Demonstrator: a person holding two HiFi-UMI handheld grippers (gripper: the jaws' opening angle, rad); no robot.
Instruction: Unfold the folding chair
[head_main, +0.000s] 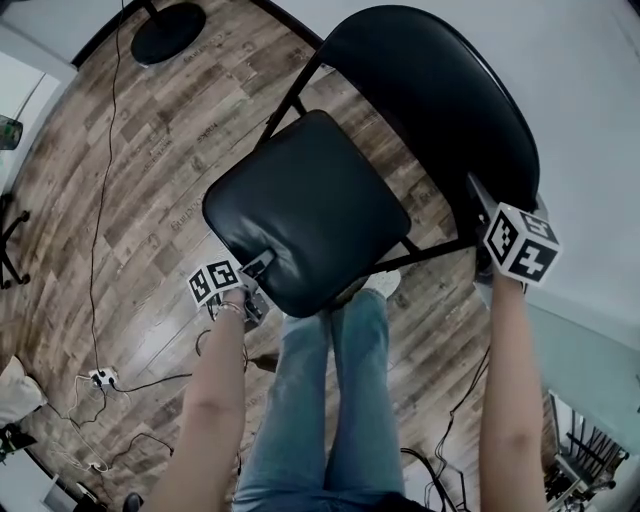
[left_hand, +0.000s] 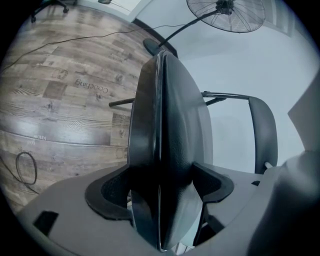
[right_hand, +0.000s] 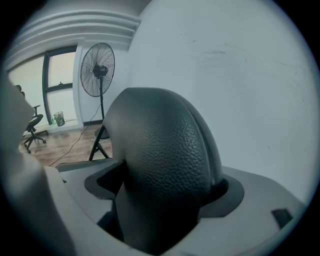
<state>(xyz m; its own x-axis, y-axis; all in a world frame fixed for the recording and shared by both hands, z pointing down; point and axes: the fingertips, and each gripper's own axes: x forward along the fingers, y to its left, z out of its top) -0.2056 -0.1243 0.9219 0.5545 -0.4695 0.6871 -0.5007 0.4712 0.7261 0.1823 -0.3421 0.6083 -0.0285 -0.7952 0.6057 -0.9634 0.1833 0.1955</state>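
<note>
A black folding chair stands in front of me with its padded seat (head_main: 305, 205) angled out from the curved backrest (head_main: 440, 90). My left gripper (head_main: 255, 268) grips the seat's near edge. In the left gripper view the seat (left_hand: 165, 115) runs edge-on between the jaws of that gripper (left_hand: 161, 200), pressed by both pads, and the backrest (left_hand: 265, 135) shows at the right. My right gripper (head_main: 490, 225) holds the backrest's right end. In the right gripper view the grained backrest padding (right_hand: 165, 145) fills the gap in the right gripper (right_hand: 167, 200).
The person's legs (head_main: 330, 400) stand just under the seat. A fan base (head_main: 168, 32) sits at the back left, and its stand fan (right_hand: 98, 70) rises by the window. Cables (head_main: 100, 250) and a power strip (head_main: 100, 377) lie on the wooden floor. A white wall (head_main: 600, 150) is close behind the chair.
</note>
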